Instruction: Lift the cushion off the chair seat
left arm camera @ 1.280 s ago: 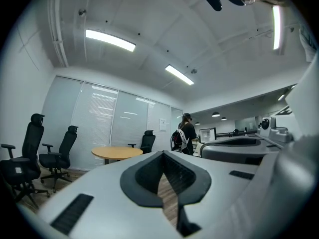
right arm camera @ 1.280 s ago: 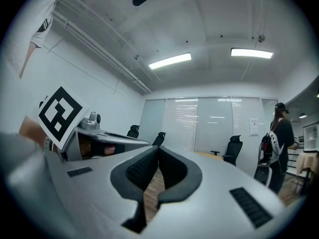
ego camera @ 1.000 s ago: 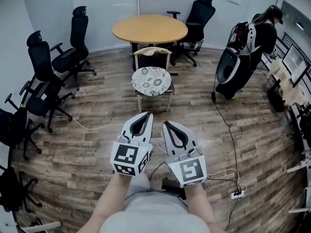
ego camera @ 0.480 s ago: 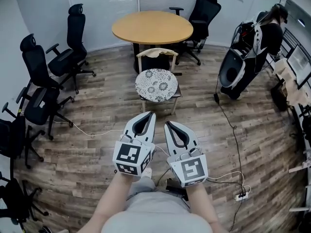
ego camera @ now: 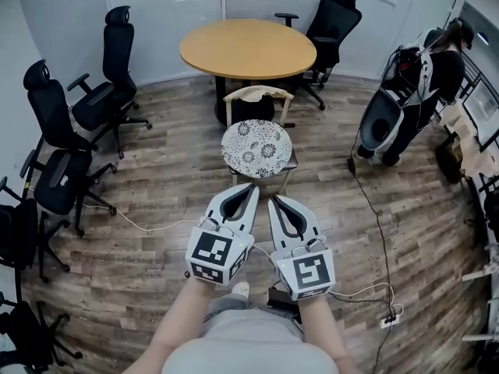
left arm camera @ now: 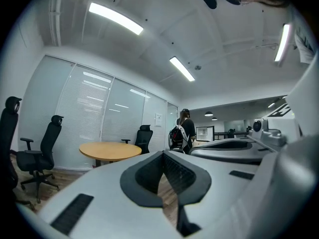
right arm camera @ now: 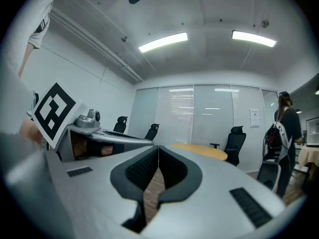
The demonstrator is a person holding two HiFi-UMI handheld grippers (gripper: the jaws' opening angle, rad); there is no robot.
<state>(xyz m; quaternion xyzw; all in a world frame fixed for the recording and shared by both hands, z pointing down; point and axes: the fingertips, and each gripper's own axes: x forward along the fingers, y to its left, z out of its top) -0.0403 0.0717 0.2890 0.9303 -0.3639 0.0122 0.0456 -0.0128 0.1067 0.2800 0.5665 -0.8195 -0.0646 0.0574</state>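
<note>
A round cushion (ego camera: 256,148) with a black-and-white flower print lies on the seat of a small wooden chair (ego camera: 258,97) in the head view, in front of the round table. My left gripper (ego camera: 245,188) and right gripper (ego camera: 274,201) are held side by side just short of the cushion's near edge, both pointing level toward it. Both are shut with nothing between the jaws; the tips meet in the left gripper view (left arm camera: 162,156) and the right gripper view (right arm camera: 157,150). Neither gripper view shows the cushion, which lies below the jaws' line of sight.
A round wooden table (ego camera: 247,48) stands behind the chair. Black office chairs (ego camera: 100,100) line the left side and another (ego camera: 327,23) stands at the table's far right. A person with a backpack (ego camera: 433,68) stands at the right. Cables (ego camera: 373,216) run over the wood floor.
Both grippers have advanced together toward the chair; the cushion now sits much closer to their tips. The jaws stayed shut throughout.
</note>
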